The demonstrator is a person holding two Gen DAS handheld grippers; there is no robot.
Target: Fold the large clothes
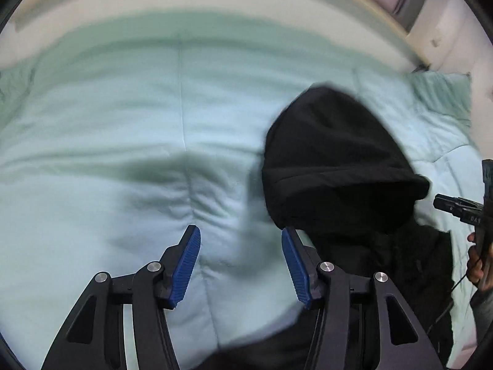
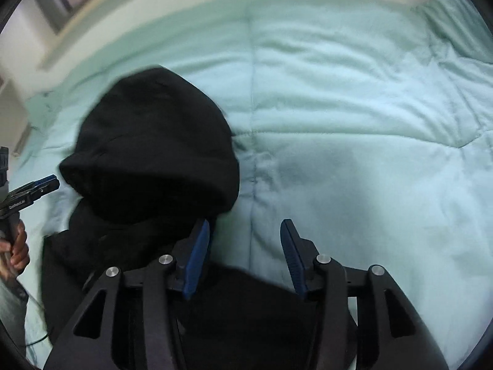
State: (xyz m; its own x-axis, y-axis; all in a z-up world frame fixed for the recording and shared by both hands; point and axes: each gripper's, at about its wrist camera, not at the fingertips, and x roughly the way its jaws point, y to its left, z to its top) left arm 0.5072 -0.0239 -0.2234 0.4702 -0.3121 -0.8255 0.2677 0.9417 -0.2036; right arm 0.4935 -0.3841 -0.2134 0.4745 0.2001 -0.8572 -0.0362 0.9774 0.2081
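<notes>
Black hoodie (image 1: 345, 166) lies on a pale green quilted comforter (image 1: 123, 123) covering the bed. Hood is up top, rounded and facing away from both cameras; the body of the garment runs back toward the lower edge of both views.

Left gripper (image 1: 241, 265): jaws wide apart, nothing between the blue pads (image 1: 185, 265). Only bare comforter shows in the gap. Hoodie sits just to its right; the right-hand finger overlaps the edge of the black fabric in the picture, contact not clear.

Right gripper (image 2: 245, 259): also spread wide, holding nothing. Its left pad (image 2: 197, 256) sits over the hoodie's edge, just below the hood; right pad is over comforter. Black fabric passes under the gripper body at the bottom of the frame.

Cross-check: in the left wrist view the other gripper shows at the far right edge, held in a hand (image 1: 476, 265), beside the hood. In the right wrist view the left gripper shows at the far left edge, gripped by a hand (image 2: 18, 246), its tips near the hood's rim but apart from it.

Pillow (image 1: 440, 92) in matching green lies beyond the hoodie at the comforter's far corner. Both frames slightly motion-blurred.
</notes>
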